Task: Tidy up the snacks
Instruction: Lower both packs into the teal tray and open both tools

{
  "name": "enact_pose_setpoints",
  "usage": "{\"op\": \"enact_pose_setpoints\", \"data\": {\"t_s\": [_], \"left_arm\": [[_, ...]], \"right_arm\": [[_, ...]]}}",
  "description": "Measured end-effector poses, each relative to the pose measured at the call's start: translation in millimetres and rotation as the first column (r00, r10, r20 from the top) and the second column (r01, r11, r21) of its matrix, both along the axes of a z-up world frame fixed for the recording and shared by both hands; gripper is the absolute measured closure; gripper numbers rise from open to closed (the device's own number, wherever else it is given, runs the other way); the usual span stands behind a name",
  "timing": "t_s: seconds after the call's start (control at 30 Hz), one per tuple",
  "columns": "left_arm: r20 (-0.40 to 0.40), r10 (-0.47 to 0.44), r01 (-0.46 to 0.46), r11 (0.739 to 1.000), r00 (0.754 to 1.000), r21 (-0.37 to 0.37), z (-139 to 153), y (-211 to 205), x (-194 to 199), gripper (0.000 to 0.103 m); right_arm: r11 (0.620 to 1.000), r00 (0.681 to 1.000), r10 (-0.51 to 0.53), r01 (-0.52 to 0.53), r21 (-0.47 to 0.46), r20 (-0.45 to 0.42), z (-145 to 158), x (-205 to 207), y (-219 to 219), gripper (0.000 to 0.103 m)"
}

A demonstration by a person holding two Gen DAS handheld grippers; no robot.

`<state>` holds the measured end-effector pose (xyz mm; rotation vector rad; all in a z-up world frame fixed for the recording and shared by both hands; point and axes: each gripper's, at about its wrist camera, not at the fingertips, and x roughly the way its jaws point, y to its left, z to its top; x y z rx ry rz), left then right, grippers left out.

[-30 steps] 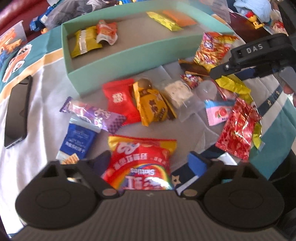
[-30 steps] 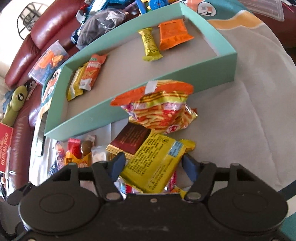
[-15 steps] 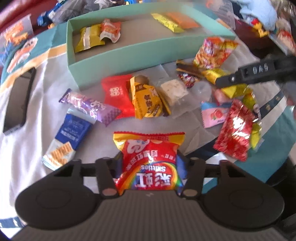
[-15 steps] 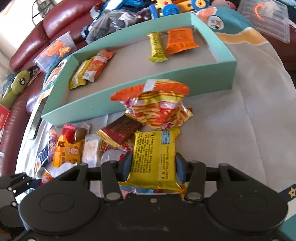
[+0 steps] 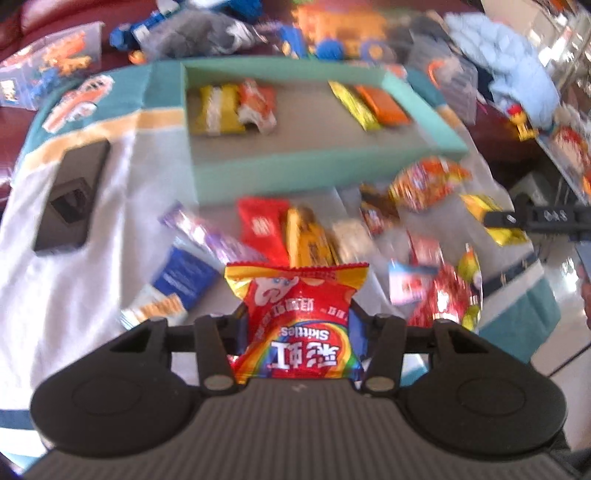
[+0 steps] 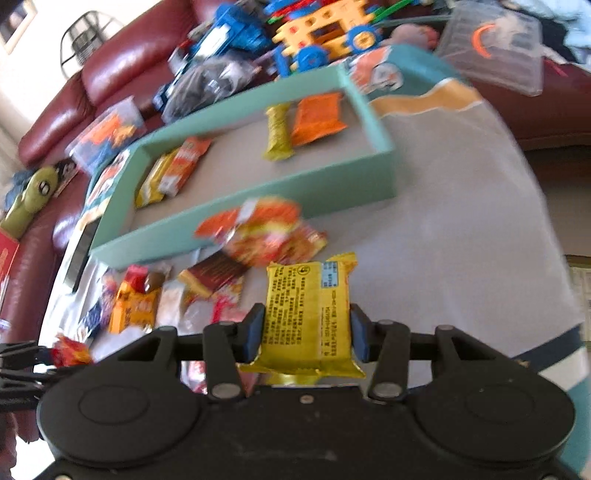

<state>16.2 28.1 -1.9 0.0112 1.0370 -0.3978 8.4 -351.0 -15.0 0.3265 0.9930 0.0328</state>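
Observation:
My left gripper (image 5: 297, 325) is shut on a red Skittles bag (image 5: 297, 314), lifted above the table. My right gripper (image 6: 306, 332) is shut on a yellow snack packet (image 6: 308, 314), also lifted off the cloth. Ahead lies the teal box (image 5: 295, 170) (image 6: 258, 192), holding a yellow and an orange packet at each end. Loose snacks lie in front of the box: a red packet (image 5: 262, 225), a yellow-brown one (image 5: 310, 240), a purple bar (image 5: 207, 232), a blue packet (image 5: 181, 277), an orange-red bag (image 6: 266, 229). The right gripper's black side (image 5: 535, 218) shows at the right of the left wrist view.
A dark phone (image 5: 70, 199) lies left of the box on the white cloth. Toys and plastic bins (image 6: 314, 33) crowd the back edge, with a red sofa (image 6: 110, 74) behind. The table's right edge drops to the floor (image 5: 554, 266).
Both grippers closed on their packets and lifted them off the table. The views pulled up and back, and the box now sits farther ahead.

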Motion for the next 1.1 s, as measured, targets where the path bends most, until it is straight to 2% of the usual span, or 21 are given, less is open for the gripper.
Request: {"op": "enact_pose_setpoints", "data": {"t_s": [0.2,0.37,0.57,0.67,0.83,1.1], "left_arm": [[0.083,0.064,-0.064,0.998,0.994,-0.009,30,12,47,0.054],[0.106,0.103,-0.099,0.994,0.989,-0.04,39,4,102,0.053],[0.086,0.127,-0.125,0.992,0.988,-0.023,27,-10,155,0.053],[0.069,0.13,-0.129,0.991,0.989,-0.015,17,-14,168,0.053],[0.053,0.13,-0.13,0.992,0.99,-0.006,4,-17,177,0.053],[0.04,0.136,-0.136,0.991,0.99,0.0,-5,-19,182,0.053]], "right_arm": [[0.998,0.994,-0.059,0.062,-0.031,0.088,34,15,-33,0.057],[0.998,0.987,-0.036,0.042,-0.039,0.155,50,63,-36,0.057],[0.998,0.988,0.001,0.008,-0.059,0.152,37,120,-27,0.057],[0.998,0.991,0.0,0.009,-0.064,0.136,23,137,-25,0.057],[0.998,0.994,0.006,0.001,-0.062,0.112,7,145,-21,0.057],[0.998,0.995,0.017,-0.011,-0.064,0.095,1,151,-19,0.057]]}}
